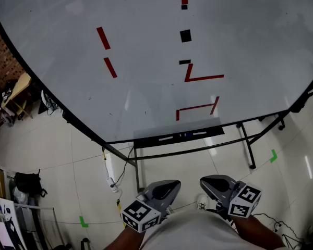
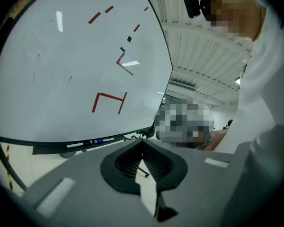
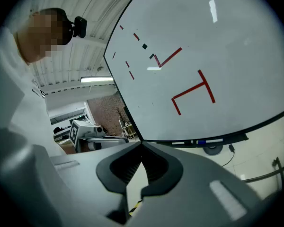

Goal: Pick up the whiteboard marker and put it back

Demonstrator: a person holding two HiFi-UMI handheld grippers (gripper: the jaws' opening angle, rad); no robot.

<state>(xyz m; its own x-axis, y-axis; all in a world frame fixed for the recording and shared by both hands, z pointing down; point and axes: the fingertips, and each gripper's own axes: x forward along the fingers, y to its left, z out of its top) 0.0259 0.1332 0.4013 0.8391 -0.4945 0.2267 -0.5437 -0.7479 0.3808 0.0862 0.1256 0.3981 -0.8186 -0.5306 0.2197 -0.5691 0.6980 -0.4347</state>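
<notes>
Both tools empty, jaws closed: left tool (image 1: 169, 185), right tool (image 1: 208, 182) held low, well apart from whiteboard marker (image 1: 166, 137) lying in board tray (image 1: 146, 141)

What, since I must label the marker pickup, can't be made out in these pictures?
- Markers on the tray: too small in every view to count.
- Whiteboard top: cut off by the head view's upper edge.
- Black marks on it: too small to tell magnets from ink.

The whiteboard marker (image 1: 192, 134), white with a blue end, lies flat along the black tray (image 1: 146, 141) beneath the whiteboard (image 1: 146, 61).
</notes>
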